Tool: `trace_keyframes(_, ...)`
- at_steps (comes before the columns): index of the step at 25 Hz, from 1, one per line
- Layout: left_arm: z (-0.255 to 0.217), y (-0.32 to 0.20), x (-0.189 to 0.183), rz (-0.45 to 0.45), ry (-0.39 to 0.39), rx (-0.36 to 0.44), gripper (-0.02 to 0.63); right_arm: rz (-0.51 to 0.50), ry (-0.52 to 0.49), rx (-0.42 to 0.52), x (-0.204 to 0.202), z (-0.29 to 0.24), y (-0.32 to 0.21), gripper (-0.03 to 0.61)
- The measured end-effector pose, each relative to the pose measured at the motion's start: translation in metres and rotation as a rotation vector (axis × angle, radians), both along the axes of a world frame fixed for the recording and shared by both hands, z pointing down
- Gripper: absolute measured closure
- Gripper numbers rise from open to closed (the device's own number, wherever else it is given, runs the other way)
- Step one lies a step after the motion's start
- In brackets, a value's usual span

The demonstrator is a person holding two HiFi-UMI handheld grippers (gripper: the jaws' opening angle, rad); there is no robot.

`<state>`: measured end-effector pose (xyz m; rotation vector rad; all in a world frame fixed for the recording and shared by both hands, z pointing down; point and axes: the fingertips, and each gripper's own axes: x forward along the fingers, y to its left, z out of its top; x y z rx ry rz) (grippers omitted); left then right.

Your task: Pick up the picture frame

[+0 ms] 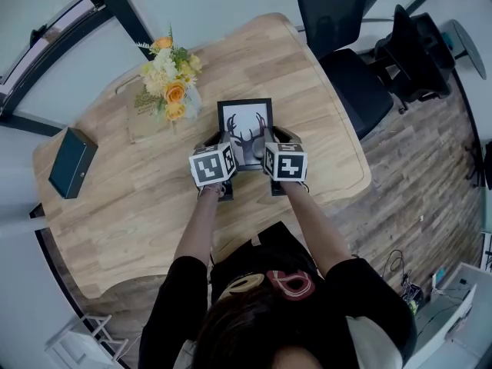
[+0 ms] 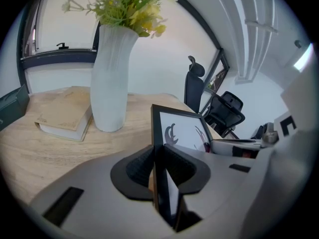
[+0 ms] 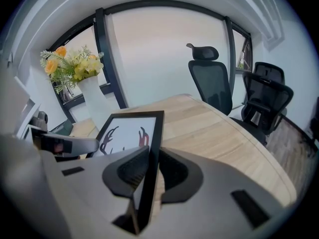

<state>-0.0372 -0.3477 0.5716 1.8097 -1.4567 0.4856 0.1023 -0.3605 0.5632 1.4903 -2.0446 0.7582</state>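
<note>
A black picture frame (image 1: 244, 121) with a deer-antler print is held over the wooden table (image 1: 138, 206), its picture side facing up toward me. My left gripper (image 1: 218, 141) is shut on the frame's left edge, and the black pads (image 2: 139, 167) press both faces of the frame (image 2: 180, 129). My right gripper (image 1: 270, 138) is shut on the right edge in the same way, its pads (image 3: 130, 169) clamping the frame (image 3: 127, 131). The frame's lower part is hidden behind the marker cubes in the head view.
A white vase of yellow and orange flowers (image 1: 171, 83) stands on a book (image 1: 144, 121) just left of the frame. A dark green box (image 1: 72, 162) lies at the table's left end. Two black office chairs (image 1: 346, 60) stand beyond the right edge.
</note>
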Motion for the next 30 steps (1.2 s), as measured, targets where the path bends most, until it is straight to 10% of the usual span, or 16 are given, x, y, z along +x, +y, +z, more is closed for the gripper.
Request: trace_keyframes(30,-0.109,0.023,-0.004,-0.003,0.013,0.261,0.535,-0.037,-0.064,0.249,-0.004,-0.105,0.022,0.508)
